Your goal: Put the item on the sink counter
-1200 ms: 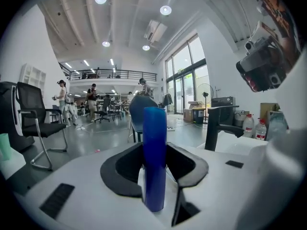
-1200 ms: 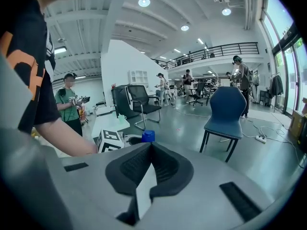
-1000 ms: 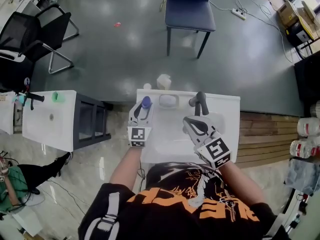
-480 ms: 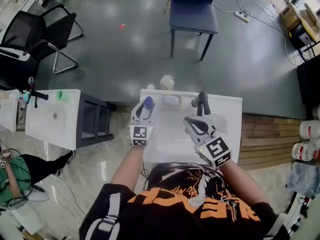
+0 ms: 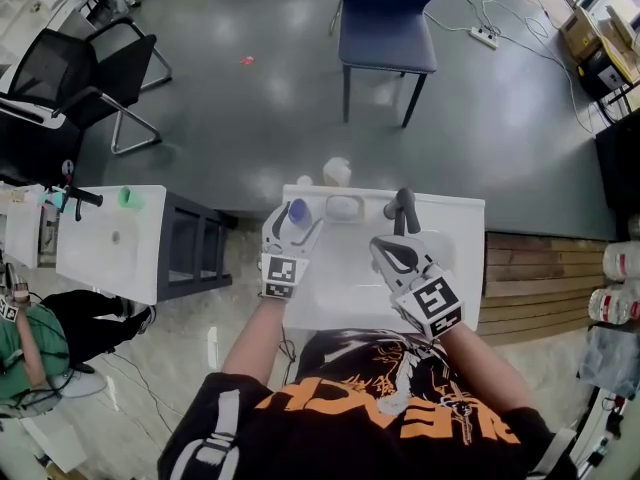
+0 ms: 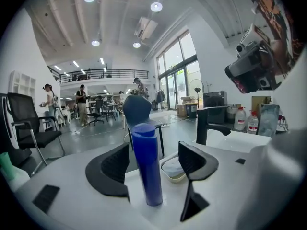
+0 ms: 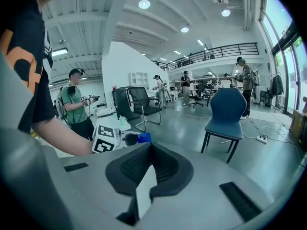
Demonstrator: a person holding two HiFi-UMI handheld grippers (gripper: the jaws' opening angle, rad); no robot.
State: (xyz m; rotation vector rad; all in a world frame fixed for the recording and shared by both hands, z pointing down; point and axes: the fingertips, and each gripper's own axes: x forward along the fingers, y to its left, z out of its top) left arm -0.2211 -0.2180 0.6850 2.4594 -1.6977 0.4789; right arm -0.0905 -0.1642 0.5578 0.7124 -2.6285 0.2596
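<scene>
On the white desk (image 5: 455, 213), toward its back left corner: one blue bottle (image 6: 146, 166), upright, base set on the surface.

Left claw (image 6: 154, 166): I read its jaws as wide apart, having just been opening. The bottle stands between them, closer to the pad on that view's left, with a clear gap to the other pad. Nothing is gripped.

Right claw (image 7: 149, 157): jaws closed together, nothing between them, held above the desk's right half.

Just beside the bottle, along the back edge: one shallow soap dish (image 5: 343, 207). Next along the same edge: one dark tap (image 5: 403, 206).

Beyond the desk, on the grey floor: one blue chair (image 5: 388, 28). Far left of the head view: one black office chair (image 5: 60, 78).
</scene>
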